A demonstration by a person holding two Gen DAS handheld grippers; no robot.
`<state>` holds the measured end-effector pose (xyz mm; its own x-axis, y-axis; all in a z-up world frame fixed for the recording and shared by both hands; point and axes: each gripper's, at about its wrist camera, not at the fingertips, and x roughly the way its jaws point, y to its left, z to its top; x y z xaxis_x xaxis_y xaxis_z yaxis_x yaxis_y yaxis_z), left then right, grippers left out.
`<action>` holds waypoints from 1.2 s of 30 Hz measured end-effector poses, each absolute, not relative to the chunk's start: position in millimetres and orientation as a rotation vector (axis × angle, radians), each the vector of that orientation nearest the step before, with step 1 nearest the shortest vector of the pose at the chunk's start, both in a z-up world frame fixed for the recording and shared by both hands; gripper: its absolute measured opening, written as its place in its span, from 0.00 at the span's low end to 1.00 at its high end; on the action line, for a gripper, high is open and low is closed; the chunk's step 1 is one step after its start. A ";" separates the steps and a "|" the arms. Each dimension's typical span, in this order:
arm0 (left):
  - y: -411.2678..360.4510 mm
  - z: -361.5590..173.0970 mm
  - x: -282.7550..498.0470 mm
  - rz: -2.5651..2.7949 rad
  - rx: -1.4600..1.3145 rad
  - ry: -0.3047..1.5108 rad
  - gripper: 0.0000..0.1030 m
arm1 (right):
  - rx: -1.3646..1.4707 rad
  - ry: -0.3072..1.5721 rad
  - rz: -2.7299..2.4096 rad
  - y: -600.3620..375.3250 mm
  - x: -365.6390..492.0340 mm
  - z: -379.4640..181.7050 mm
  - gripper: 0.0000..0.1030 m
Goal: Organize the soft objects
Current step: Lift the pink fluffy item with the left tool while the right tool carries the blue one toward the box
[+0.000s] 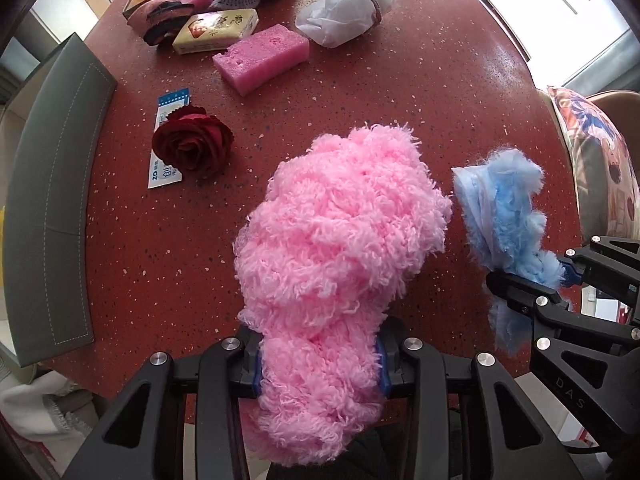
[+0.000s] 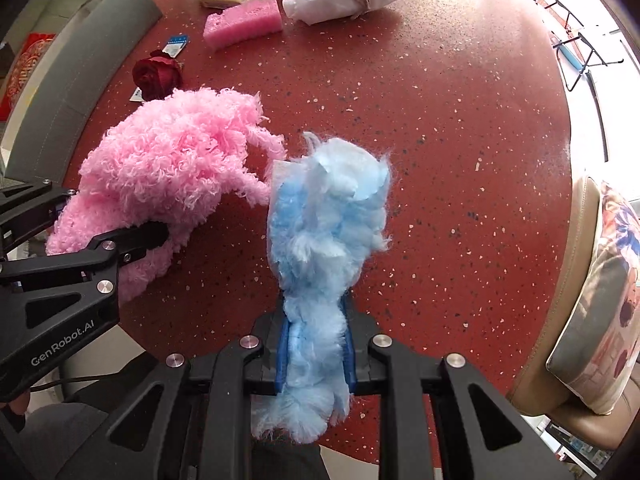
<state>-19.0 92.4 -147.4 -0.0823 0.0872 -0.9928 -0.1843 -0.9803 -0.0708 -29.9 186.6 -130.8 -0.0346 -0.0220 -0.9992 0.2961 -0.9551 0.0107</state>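
Left wrist: pink fluffy yarn (image 1: 340,248) shaggy | blue fluff (image 1: 504,216) wispy

Both cams sit right on the grippers and look pretty much straight down at the red speckled surface (image 1: 420,92), close up (fisheye bends the edges a lot). The left one catches the right gripper (image 1: 532,280) at its right edge; the right one catches the left gripper (image 2: 108,224) at its left. Both share the pink sponge (image 1: 262,62) and rose (image 2: 156,74).
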 end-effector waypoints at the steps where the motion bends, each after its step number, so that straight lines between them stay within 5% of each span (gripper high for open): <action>1: 91.5 -144.5 -17.9 2.192 -1.989 0.103 0.39 | 2.002 0.296 -2.092 185.7 -30.3 -130.8 0.22; 20: 83.0 -86.5 -14.5 2.367 -1.938 0.049 0.39 | 1.785 0.257 -2.121 205.6 -8.1 -79.4 0.22; 36: -1.5 -10.7 -4.3 2.649 -1.855 -0.179 0.40 | 1.551 0.198 -2.128 163.7 -15.0 -19.2 0.22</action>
<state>-4.3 -1.5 -10.7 -0.3404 -0.0163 -0.9401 0.1423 -0.9892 -0.0344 -15.0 163.7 -19.2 -0.2295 -0.3044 -0.9245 0.4695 -0.8666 0.1688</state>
